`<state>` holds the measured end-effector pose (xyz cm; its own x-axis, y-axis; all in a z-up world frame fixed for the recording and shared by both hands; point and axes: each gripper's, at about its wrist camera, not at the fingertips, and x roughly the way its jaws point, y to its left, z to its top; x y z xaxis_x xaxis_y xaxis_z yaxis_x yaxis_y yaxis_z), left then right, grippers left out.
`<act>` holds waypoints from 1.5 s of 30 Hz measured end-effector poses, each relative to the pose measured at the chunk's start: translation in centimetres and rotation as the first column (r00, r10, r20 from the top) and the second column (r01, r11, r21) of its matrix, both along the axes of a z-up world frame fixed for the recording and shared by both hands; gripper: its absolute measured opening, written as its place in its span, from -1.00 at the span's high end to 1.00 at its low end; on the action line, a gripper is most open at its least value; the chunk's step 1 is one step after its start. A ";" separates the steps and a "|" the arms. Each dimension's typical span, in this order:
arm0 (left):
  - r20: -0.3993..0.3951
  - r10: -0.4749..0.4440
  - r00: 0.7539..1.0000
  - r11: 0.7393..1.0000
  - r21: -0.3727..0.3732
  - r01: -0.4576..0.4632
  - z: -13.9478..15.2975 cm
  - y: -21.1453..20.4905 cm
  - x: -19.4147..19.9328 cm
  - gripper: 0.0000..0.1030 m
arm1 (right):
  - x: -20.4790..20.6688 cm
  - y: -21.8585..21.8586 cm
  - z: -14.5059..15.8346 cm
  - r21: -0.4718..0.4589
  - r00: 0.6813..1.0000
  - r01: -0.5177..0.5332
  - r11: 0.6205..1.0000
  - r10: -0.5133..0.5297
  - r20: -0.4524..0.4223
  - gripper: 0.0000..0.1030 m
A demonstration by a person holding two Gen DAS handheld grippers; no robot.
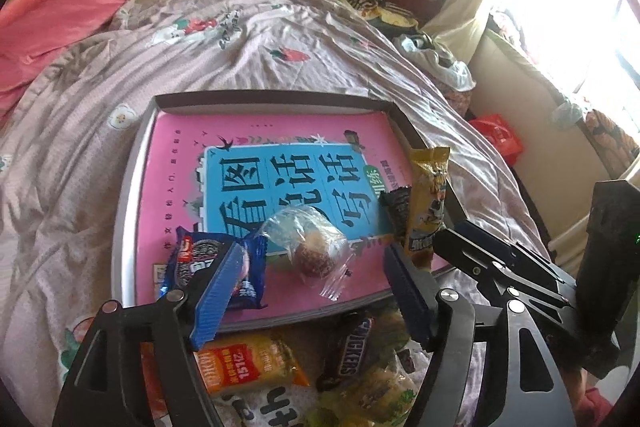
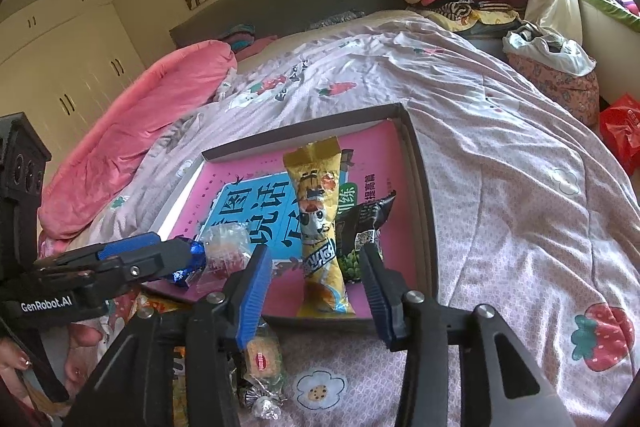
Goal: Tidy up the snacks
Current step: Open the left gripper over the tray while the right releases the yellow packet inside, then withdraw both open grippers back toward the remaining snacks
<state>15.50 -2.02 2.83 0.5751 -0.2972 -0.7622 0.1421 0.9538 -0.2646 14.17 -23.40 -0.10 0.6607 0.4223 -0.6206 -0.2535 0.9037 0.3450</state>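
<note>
**Snacks on the pink book, both tongs parted**

Nearest, short of the pink book [image 1: 280, 163], loose packets lie on the bed: an orange cracker pack [image 1: 250, 363] and a Snickers bar [image 1: 352, 347]; the left tongs [image 1: 312, 291] stand wide apart above the book's near edge, gripping nothing; between their pads, on the book, sits a clear-wrapped round sweet [image 1: 312, 251], with a blue Oreo pack [image 1: 216, 267] at the book's near left corner, partly behind the left pad; the right tongs [image 2: 316, 291] are partly open and empty, a yellow snack packet [image 2: 320, 227] lying on the book between them, untouched; a dark packet [image 2: 360, 231] lies just right of it; the book rests in a shallow box lid [image 1: 132, 163]; beyond the book stretches the strawberry-print quilt [image 1: 256, 43].
</note>
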 end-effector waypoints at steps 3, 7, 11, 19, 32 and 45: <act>0.006 0.011 1.000 1.000 -0.004 -0.011 0.3 0.5 -0.3 -0.46 | -0.1 0.0 0.2 0.001 1.000 0.002 1.000 -0.002 0.003 0.09; 0.005 0.013 1.000 1.000 -0.012 -0.013 0.4 1.1 -0.8 -0.47 | -0.2 -0.1 0.3 0.002 1.000 0.001 1.000 -0.001 0.007 0.07; 0.008 0.012 1.000 1.000 -0.013 -0.012 0.5 1.6 -1.5 -0.47 | -0.5 -0.2 0.6 0.004 1.000 0.002 1.000 -0.002 0.013 0.06; 0.002 0.012 1.000 1.000 -0.006 -0.012 0.3 2.4 -2.9 -0.47 | -1.1 -0.3 1.1 0.014 1.000 0.002 1.000 -0.003 0.018 0.06; -0.006 0.025 1.000 1.000 0.000 -0.025 -0.2 3.6 -4.7 -0.48 | -2.0 0.3 1.4 0.012 1.000 -0.012 1.000 0.011 0.024 -0.06; 0.039 -0.007 0.999 1.000 0.015 0.007 0.5 3.0 -6.3 -0.53 | -3.5 0.6 1.9 0.013 0.999 -0.030 0.999 0.029 0.040 -0.19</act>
